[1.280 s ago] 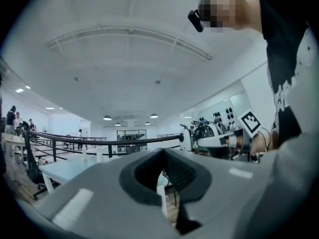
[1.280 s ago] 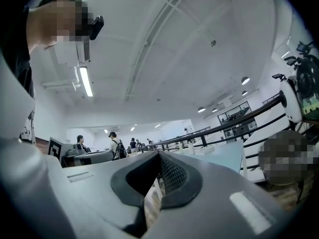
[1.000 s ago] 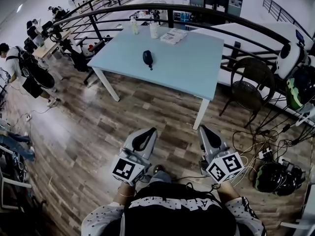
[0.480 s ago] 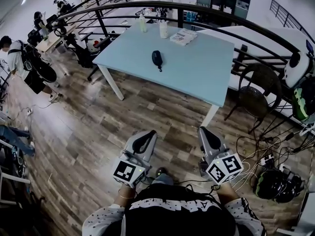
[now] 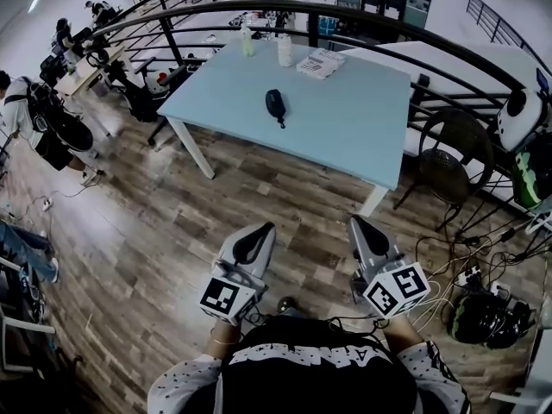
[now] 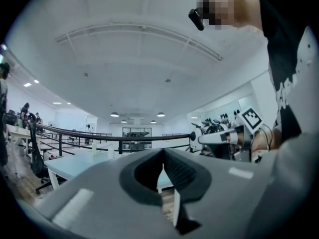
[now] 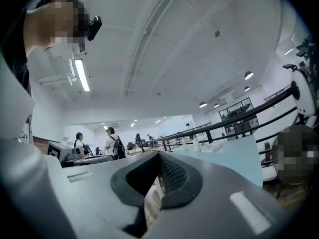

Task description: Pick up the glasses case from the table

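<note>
Left gripper (image 6: 163,154): jaws pressed together, pinching nothing, pointing level toward the far table. Right gripper (image 7: 159,159): likewise pressed together and empty, level, just right of the left one, with a marker cube at the near end of each.

Both held low in front of a person in a dark printed shirt (image 5: 315,369), above a wooden floor (image 5: 164,231) and well short of the table (image 5: 362,132).

Farther out, on the pale blue tabletop: the glasses case (image 5: 275,103), dark and oval, lying alone left of the middle, touched by nothing, well apart from both grippers.

Along the table's far edge: two pale bottles (image 5: 247,41), and to their right a stack of papers (image 5: 321,63).

Beyond the table, a curved black railing (image 5: 379,22). At the right, near the table's right side, a dark wicker chair (image 5: 448,158).

Near right on the floor: a tangle of cables (image 5: 448,270).

Far left: a person with a backpack (image 5: 34,119), more people and desks behind.
</note>
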Action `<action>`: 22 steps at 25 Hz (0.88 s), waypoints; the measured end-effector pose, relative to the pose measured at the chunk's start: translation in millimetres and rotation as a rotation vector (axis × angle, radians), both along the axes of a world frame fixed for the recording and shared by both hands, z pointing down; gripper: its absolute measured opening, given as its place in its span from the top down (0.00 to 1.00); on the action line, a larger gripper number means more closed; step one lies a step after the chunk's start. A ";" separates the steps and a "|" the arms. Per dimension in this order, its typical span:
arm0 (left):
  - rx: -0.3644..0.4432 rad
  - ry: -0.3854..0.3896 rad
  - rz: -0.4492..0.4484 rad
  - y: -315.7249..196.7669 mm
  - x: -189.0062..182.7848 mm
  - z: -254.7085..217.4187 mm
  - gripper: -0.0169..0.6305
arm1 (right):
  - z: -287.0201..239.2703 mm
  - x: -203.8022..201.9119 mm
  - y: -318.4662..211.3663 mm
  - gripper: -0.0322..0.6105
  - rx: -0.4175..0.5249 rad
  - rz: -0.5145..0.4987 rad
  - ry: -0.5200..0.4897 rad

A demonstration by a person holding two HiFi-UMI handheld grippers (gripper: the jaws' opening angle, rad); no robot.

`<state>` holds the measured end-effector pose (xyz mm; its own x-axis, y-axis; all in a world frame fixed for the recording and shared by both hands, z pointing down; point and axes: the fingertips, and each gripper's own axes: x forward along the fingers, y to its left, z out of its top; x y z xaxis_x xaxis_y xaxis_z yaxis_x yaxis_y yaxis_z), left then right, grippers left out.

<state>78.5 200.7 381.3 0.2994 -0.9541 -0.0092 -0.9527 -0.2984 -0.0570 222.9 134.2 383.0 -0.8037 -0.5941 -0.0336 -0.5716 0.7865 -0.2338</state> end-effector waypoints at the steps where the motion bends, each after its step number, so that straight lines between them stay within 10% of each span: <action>1: -0.006 0.004 0.003 -4.5 -2.5 -0.3 0.97 | 0.6 -1.7 -3.2 0.94 -0.002 0.011 0.000; 22: -0.023 0.082 0.176 -73.4 -49.1 14.9 0.97 | 14.4 -27.5 -45.9 0.94 -0.058 0.206 0.029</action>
